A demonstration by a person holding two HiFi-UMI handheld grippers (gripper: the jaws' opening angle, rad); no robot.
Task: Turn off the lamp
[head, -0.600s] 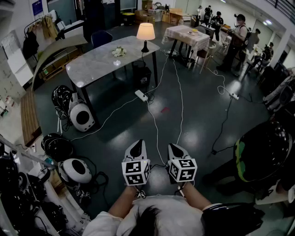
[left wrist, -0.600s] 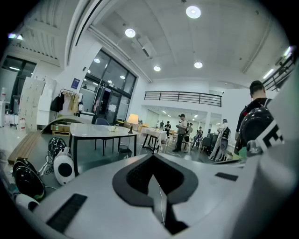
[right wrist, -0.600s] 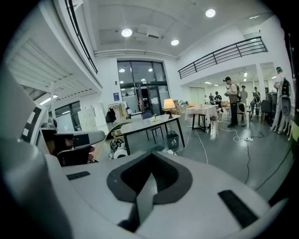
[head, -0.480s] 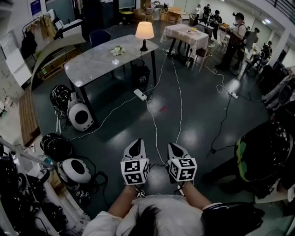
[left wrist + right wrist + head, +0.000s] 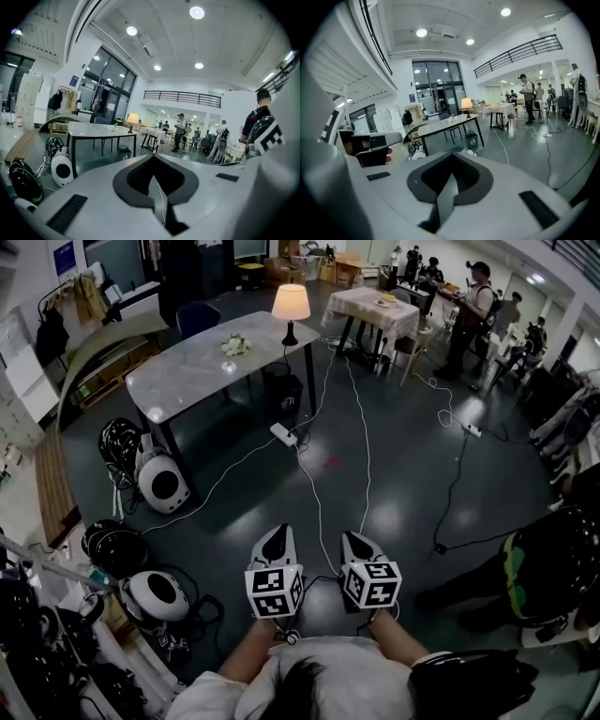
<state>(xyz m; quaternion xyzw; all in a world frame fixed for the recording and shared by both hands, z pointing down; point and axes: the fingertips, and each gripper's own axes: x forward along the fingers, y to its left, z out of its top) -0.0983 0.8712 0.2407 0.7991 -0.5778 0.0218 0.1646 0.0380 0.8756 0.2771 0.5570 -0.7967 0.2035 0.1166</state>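
The lamp, with a cream shade and a dark base, is lit and stands at the far right end of a grey table across the room. It also shows small in the left gripper view as the lamp and in the right gripper view as the lamp. My left gripper and right gripper hang side by side close to my body, far from the lamp. Both are shut and hold nothing; the jaws meet at the tip of the left gripper and of the right gripper.
White cables and a power strip lie on the dark floor between me and the table. A black bin stands under the table. Helmets sit at the left. People stand by a cloth-covered table; another person is close on my right.
The view has shifted a little, so the table and lamp sit slightly further left. Both grippers keep the same place and stay shut.
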